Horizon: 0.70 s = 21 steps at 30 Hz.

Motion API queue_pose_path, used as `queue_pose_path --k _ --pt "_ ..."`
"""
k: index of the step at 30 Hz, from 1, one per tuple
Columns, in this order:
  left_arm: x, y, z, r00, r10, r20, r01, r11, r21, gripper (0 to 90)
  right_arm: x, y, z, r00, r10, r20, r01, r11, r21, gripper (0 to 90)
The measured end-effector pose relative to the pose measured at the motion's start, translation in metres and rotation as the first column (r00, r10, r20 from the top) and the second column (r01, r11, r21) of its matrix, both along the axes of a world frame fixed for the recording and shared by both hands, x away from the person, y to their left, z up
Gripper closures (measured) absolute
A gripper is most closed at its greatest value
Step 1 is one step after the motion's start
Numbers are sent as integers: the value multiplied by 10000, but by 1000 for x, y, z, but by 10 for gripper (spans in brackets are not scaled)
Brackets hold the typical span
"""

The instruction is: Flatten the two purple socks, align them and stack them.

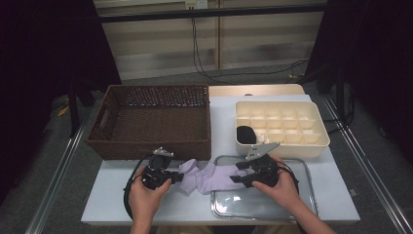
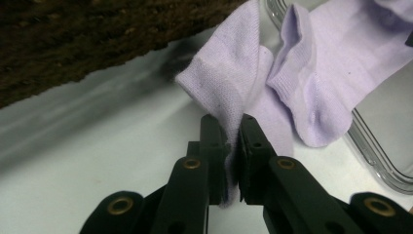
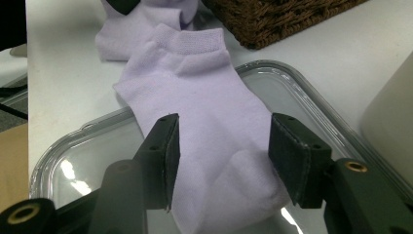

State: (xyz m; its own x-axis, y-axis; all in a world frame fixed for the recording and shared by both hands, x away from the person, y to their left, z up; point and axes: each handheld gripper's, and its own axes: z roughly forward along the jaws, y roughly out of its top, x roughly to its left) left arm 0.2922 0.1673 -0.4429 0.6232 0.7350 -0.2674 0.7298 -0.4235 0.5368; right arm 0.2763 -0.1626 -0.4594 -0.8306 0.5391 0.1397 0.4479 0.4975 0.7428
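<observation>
Two lilac ankle socks lie on the white table in front of the wicker basket (image 1: 153, 122). The left sock (image 1: 187, 176) sits bunched on the bare tabletop, and the left gripper (image 1: 176, 177) has its jaws pressed together on a fold of this sock's fabric, which rises in a peak between the pads in the left gripper view (image 2: 233, 97). The right sock (image 1: 219, 176) lies flat, its cuff end on the table just beside the other sock and its toe end over the rim of the clear tray (image 1: 265, 204). In the right gripper view this sock (image 3: 204, 126) runs away from the camera, toe nearest, with the right gripper (image 3: 221, 161) spread to either side of the toe; the pads stand apart from the fabric's edges and do not pinch it. Behind the tray stands a cream compartment box (image 1: 280, 127) with a dark rolled item (image 1: 245, 134) in its near-left cell
</observation>
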Motion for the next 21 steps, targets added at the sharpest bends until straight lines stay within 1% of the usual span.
queue_pose_path --k 1,2,3,4,6,8,10,12,13,14,16,18,20,21 --pt "0 1 1 10000 -98 -11 98 10000 1 832 0 0 0 10000 -5 -11 5 10000 15 455" --pt "0 0 2 10000 5 -4 -5 9999 -109 832 0 0 0 10000 -17 -36 17 10000 37 455" --pt "0 1 3 10000 -81 32 81 9999 -77 832 0 1 -1 10000 -3 -32 3 10000 17 455" --pt "1 1 4 10000 -31 58 31 9999 -109 832 0 1 -1 10000 41 -27 -41 10000 19 455" --pt "1 2 8 9999 -93 98 94 9999 -89 832 0 1 -1 10000 27 -34 -27 10000 15 452" --pt "0 3 11 9997 3 232 2 9998 -198 832 0 1 -2 10000 10 -40 -10 10000 -7 449" --pt "1 5 14 9995 -111 298 118 9997 -228 832 0 2 -2 10000 17 -56 -17 10000 -18 443" --pt "1 4 17 9994 -99 344 110 9994 -313 832 0 2 -2 10000 16 -89 -16 10000 -11 440" --pt "1 4 18 9991 -47 428 59 9996 -276 832 0 3 -3 9999 25 -101 -25 10000 -14 440" --pt "1 4 20 9990 -135 429 147 9995 -291 832 0 3 -3 9999 26 -113 -26 10000 -35 440" --pt "1 2 23 9986 -178 504 199 9990 -404 832 0 4 -3 10000 54 -70 -55 10000 -55 439" --pt "1 0 26 9979 -277 583 292 9992 -259 832 -1 5 -3 9999 98 -69 -99 9999 -107 439" --pt "0 -1 27 9977 -339 595 368 9981 -489 832 0 5 -4 9999 136 -32 -136 9999 -104 439" --pt "0 -2 29 9973 -325 654 358 9981 -492 832 -1 6 -4 9999 128 -59 -129 9999 -97 439"
